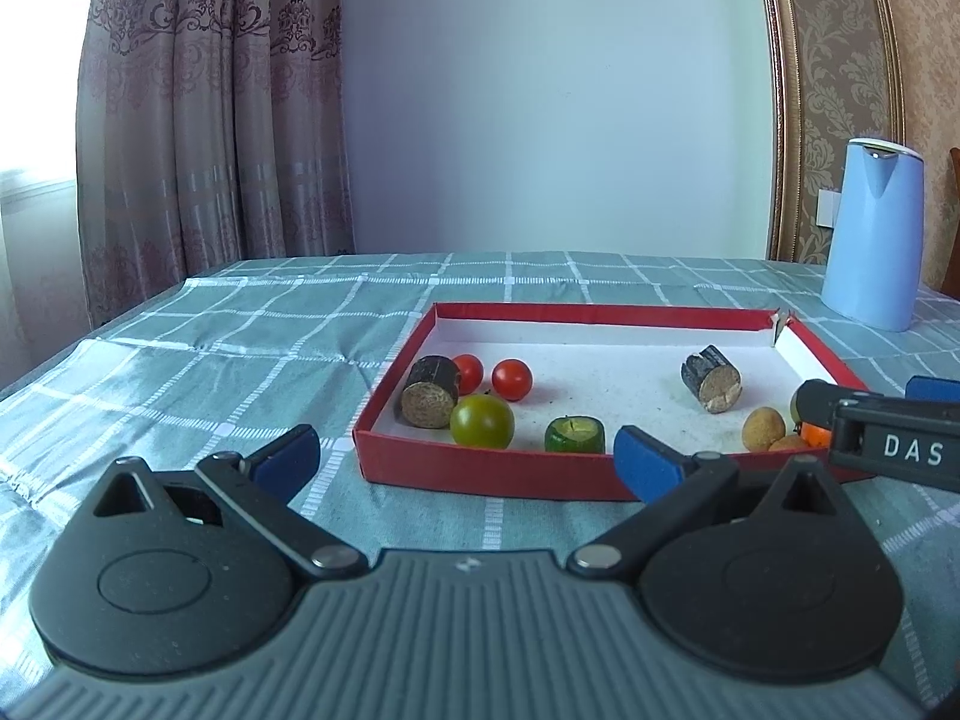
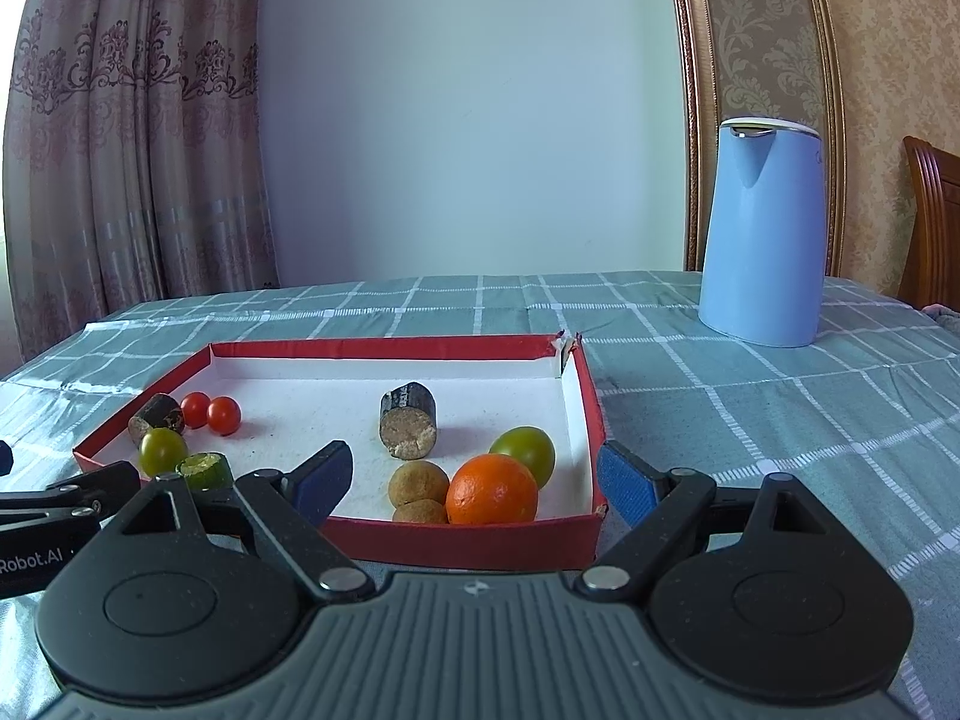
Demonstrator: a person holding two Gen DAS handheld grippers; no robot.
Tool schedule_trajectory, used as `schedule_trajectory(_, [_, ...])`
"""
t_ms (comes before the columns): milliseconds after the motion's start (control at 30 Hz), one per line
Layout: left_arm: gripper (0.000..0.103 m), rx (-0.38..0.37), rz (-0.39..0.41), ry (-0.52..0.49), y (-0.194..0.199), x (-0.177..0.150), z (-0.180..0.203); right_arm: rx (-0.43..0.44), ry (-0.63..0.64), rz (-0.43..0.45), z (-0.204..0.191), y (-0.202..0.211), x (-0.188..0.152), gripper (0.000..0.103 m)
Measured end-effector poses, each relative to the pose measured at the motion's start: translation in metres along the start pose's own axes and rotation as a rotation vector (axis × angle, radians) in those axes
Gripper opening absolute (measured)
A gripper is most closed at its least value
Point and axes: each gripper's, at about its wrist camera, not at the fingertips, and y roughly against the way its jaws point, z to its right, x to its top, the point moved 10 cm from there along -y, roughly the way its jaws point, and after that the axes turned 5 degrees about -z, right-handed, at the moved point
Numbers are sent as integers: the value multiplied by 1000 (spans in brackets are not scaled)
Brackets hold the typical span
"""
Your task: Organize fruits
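Note:
A red box (image 1: 480, 471) (image 2: 462, 543) with a white floor holds the fruit. On its left lie two red cherry tomatoes (image 1: 512, 378) (image 2: 223, 415), a green tomato (image 1: 482, 420) (image 2: 162, 451), a cut green piece (image 1: 574, 435) (image 2: 205, 470) and a dark cane stub (image 1: 429, 392) (image 2: 156, 416). A second stub (image 1: 711, 387) (image 2: 408, 429) lies mid-box. At the right front sit an orange (image 2: 492, 490), a green tomato (image 2: 524, 453) and two brown longans (image 2: 418, 483) (image 1: 763, 429). My left gripper (image 1: 468, 459) is open at the box's front wall. My right gripper (image 2: 474, 480) is open, straddling the front right corner.
A blue kettle (image 1: 873, 234) (image 2: 761, 231) stands on the checked tablecloth (image 1: 252, 336) (image 2: 750, 414) behind the box to the right. A curtain hangs at the back left and a wooden chair (image 2: 933, 222) stands at the far right.

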Motion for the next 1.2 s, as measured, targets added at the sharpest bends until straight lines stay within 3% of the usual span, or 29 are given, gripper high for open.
schedule_trajectory(567, [103,9,15,-3,10,-1,-3,1,10,-4,-2,-1,-2,89])
schedule_trajectory(1200, [103,-19,14,-73,19,-8,8,9,13,10,-2,6,-3,89])
